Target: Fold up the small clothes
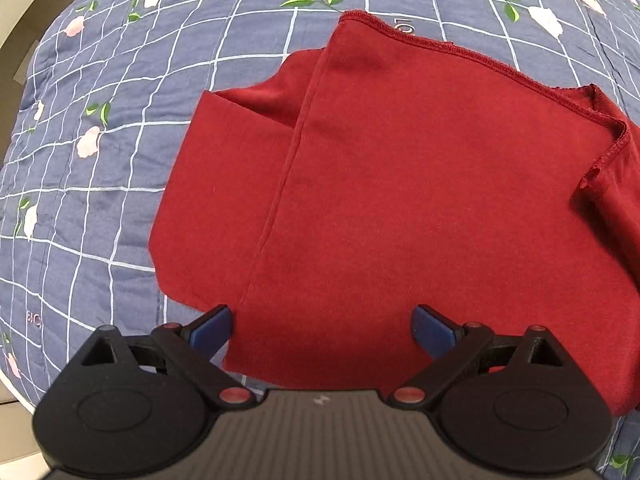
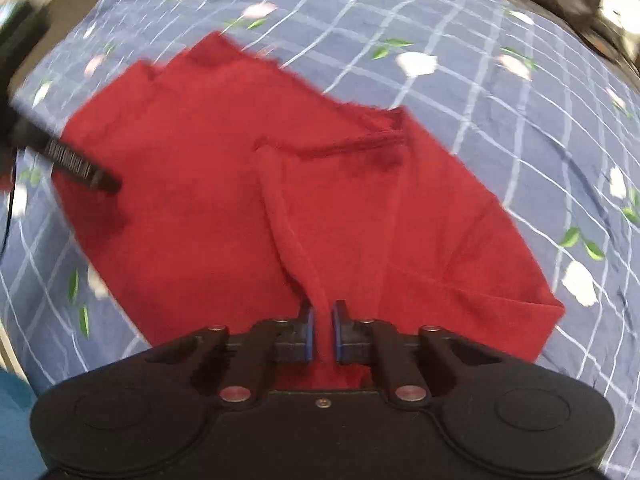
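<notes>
- Right wrist view: the right tongs (image 2: 321, 330) are closed almost fully on a raised ridge of the red garment (image 2: 224, 200), which lies partly folded on a blue checked, flowered bedspread (image 2: 500, 92).
- Left wrist view: the left tongs (image 1: 322, 330) stand wide apart and hold nothing, poised at the near edge of the same red garment (image 1: 400, 200), whose stitched hem (image 1: 480, 60) runs along the far side over the bedspread (image 1: 100, 160).
- A dark tool-like part (image 2: 80, 166), probably the other device, reaches in over the cloth's left side in the right view; blur hides its details.
- Judged from the lie of the cloth, the fold in hand would go best if the pinched ridge is carried low and straight across, edges matched to the flat layer, while the free tongs pin the near edge so the lower layer does not drag.
- No container is visible in either view.
</notes>
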The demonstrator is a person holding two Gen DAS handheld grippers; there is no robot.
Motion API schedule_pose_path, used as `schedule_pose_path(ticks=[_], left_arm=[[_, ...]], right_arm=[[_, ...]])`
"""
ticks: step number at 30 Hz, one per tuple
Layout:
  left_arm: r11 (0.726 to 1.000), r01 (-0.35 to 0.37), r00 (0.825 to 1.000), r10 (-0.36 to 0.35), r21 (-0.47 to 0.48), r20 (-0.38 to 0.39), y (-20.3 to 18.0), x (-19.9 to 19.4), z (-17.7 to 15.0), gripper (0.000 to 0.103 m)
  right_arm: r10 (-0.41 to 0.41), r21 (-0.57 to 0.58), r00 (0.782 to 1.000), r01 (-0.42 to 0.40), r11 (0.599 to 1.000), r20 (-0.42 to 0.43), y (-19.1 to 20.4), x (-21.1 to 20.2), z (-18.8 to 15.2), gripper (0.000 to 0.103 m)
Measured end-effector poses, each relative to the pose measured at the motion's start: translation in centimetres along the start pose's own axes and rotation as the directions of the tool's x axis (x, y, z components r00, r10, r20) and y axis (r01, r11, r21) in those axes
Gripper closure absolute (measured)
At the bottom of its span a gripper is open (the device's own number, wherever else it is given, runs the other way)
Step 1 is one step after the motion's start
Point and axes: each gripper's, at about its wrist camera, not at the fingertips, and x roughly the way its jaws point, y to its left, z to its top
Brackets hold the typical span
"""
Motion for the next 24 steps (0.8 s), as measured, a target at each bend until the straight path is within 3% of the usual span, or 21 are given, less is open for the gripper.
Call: schedule_pose_path(ticks=[3,7,14,18,20,24], left_arm=[[1.0,0.002,1.0,-0.002,0.0,0.001,-0.3,-0.1,0.2,0.004],[1.0,0.001,1.0,-0.001,0.003,0.001,-0.5,-0.2,0.2,0.004],[1.0,0.004,1.0,-0.004,0.016,0.008,-0.3,-0.7,0.0,0.004],[1.0,0.007,1.0,-0.007,0.007,0.016,0.1,-1.3,-0.3,0.004],[1.0,0.011,1.0,-0.011,0.003,0.021,0.3,-1.6,-0.5,0.004],[1.0,0.01,1.0,-0.01,-0.006,0.023,0.9,-1.9,-1.1,0.004]], right_arm=[[-0.008,0.112,1.0,0.005,0.994,0.03,-2.4,-1.3,0.4,0.097],[-0.044,0.295,0.997,0.024,0.955,0.061,-6.4,-3.0,0.0,0.097],[-0.022,0.589,1.0,0.004,0.808,0.023,-10.9,-2.6,-2.9,0.098],[-0.036,0.676,0.999,0.034,0.736,-0.011,-11.0,-1.7,-4.1,0.088],[-0.041,0.673,0.999,0.034,0.739,-0.005,-10.5,-2.0,-4.4,0.082],[-0.073,0.607,0.997,0.07,0.791,-0.02,-9.0,-2.6,-4.5,0.068]])
